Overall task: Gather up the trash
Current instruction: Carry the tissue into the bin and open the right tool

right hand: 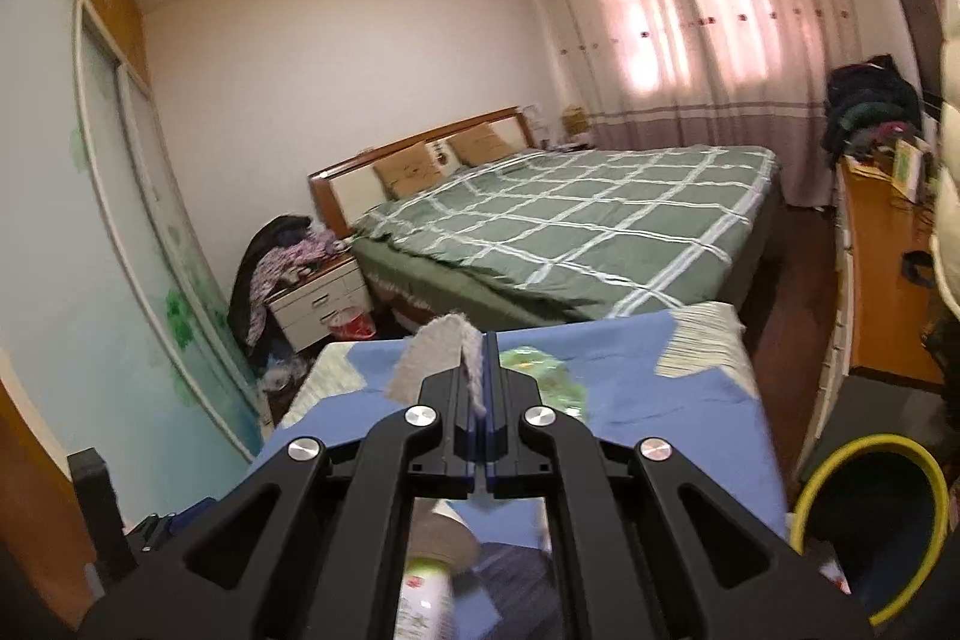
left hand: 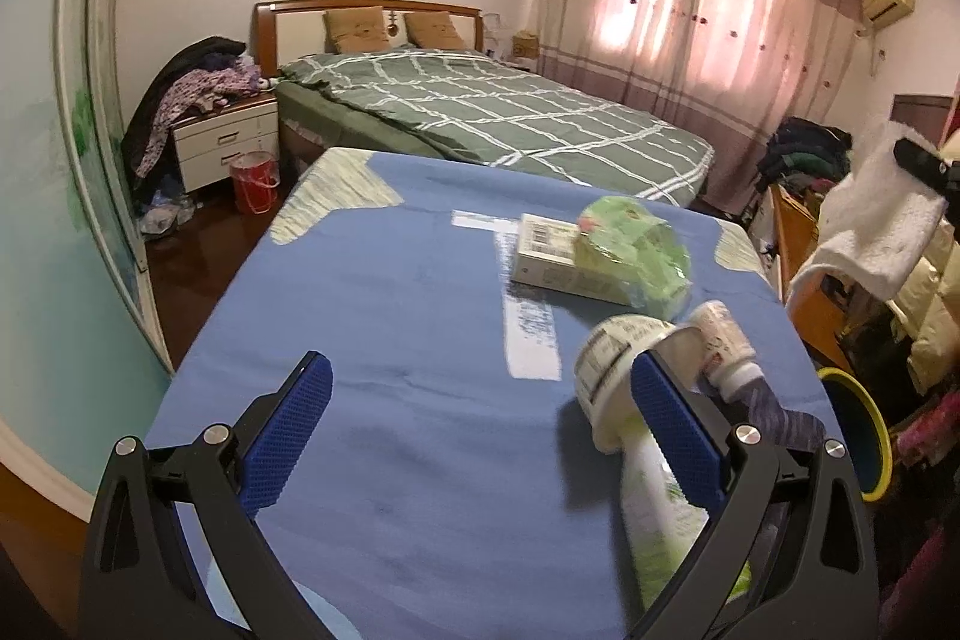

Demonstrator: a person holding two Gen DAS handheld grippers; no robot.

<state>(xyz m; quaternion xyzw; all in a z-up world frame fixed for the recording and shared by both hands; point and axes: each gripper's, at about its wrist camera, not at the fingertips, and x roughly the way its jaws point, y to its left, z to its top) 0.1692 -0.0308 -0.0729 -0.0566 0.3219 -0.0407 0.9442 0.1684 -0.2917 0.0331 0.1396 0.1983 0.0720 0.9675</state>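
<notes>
Blue ribbed pads line the left gripper (left hand: 480, 436), whose jaws stand wide apart with nothing between them, low over a tabletop (left hand: 372, 316) draped in matte blue cloth. Moving rightward, at about 1 o'clock from it lies a flat cardboard carton (left hand: 549, 256) with a crinkly green plastic wrapper (left hand: 636, 250) partly over it; nearer, at 3 o'clock, a squat printed paper cup (left hand: 618, 370) lies on its side beside a small white bottle (left hand: 723, 340), and a glossy green-and-white tube (left hand: 660, 514) lies just inside the right finger. Further right, the right gripper (right hand: 483, 376) has its jaws pressed together on a fuzzy white cloth (right hand: 432, 352), lifted above the tabletop. A yellow-rimmed bin (right hand: 864, 526) waits at 4 o'clock. Judging by this, collection is barely begun: one piece is in hand and five remain.
</notes>
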